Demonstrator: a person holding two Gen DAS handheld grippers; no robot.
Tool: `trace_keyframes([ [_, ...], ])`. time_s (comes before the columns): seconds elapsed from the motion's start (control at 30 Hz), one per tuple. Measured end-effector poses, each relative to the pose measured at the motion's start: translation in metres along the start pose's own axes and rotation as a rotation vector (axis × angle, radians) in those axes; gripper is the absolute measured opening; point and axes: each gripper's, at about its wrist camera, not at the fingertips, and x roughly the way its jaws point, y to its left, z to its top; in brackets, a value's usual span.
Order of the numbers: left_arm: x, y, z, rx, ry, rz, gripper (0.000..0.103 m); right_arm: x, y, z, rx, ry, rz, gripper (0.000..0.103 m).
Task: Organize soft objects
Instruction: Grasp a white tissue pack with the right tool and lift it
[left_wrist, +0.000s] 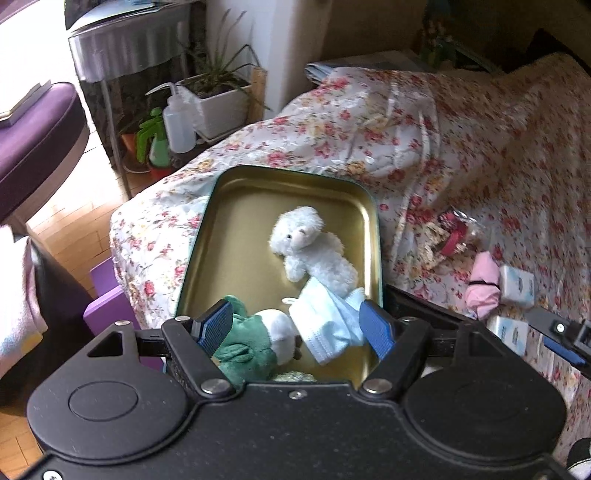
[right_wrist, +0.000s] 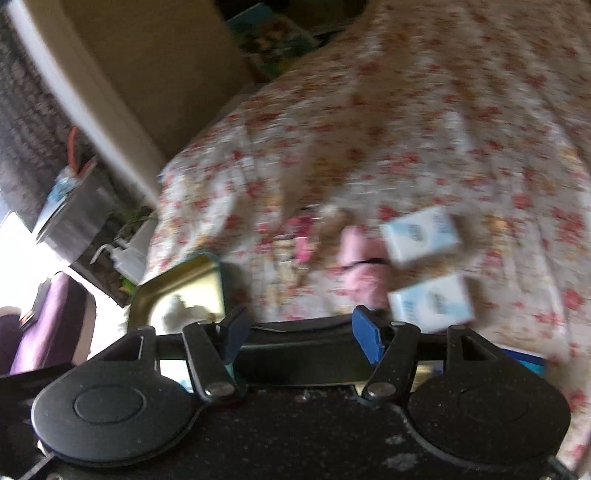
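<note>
Pink soft cloth roll: light, squashy, best pinched mid-roll | gold tin tray | left gripper and right gripper are spread apart, nothing held.

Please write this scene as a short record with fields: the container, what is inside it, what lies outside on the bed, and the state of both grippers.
container: gold-coloured metal tin, open, on the floral bedspread
inside tin: white plush bear, green and white plush toy, pale blue face mask
outside on bed: pink soft bundle with a black band, two white and blue tissue packs
left gripper: open, over the tin, holding nothing
right gripper: open, empty, view blurred
</note>
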Motion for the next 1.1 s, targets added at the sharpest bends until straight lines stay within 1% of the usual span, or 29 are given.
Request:
trace_keyframes([
  [0.17,0.002,-0.019,-0.003,0.036,0.013,-0.023,0.071,-0.015,-0.045,-0.005,0.048,-0.046,-0.095,0.064],
  [0.3,0.002,-0.038,-0.007,0.073,0.019,-0.038,0.071,-0.020,-0.076,-0.005,0.106,-0.060,-0.139,0.065],
  [0.4,0.003,-0.051,-0.010,0.098,0.028,-0.059,0.071,-0.018,-0.090,-0.002,0.135,-0.065,-0.174,0.065],
  [0.53,0.005,-0.069,-0.014,0.134,0.036,-0.083,0.071,-0.008,-0.095,0.009,0.148,-0.056,-0.185,0.065],
  [0.73,0.008,-0.088,-0.020,0.190,0.038,-0.094,0.071,0.016,-0.083,0.033,0.113,-0.041,-0.185,0.071],
  [0.8,0.009,-0.093,-0.022,0.207,0.036,-0.089,0.071,0.027,-0.077,0.041,0.089,-0.035,-0.187,0.072],
  [0.93,0.011,-0.099,-0.025,0.240,0.026,-0.079,0.071,0.053,-0.069,0.058,0.041,-0.027,-0.202,0.079],
  [1.03,0.011,-0.101,-0.025,0.257,0.008,-0.055,0.071,0.075,-0.068,0.068,0.035,-0.008,-0.197,0.080],
  [1.1,0.011,-0.100,-0.024,0.251,0.007,-0.054,0.071,0.090,-0.069,0.074,0.043,0.008,-0.192,0.081],
])
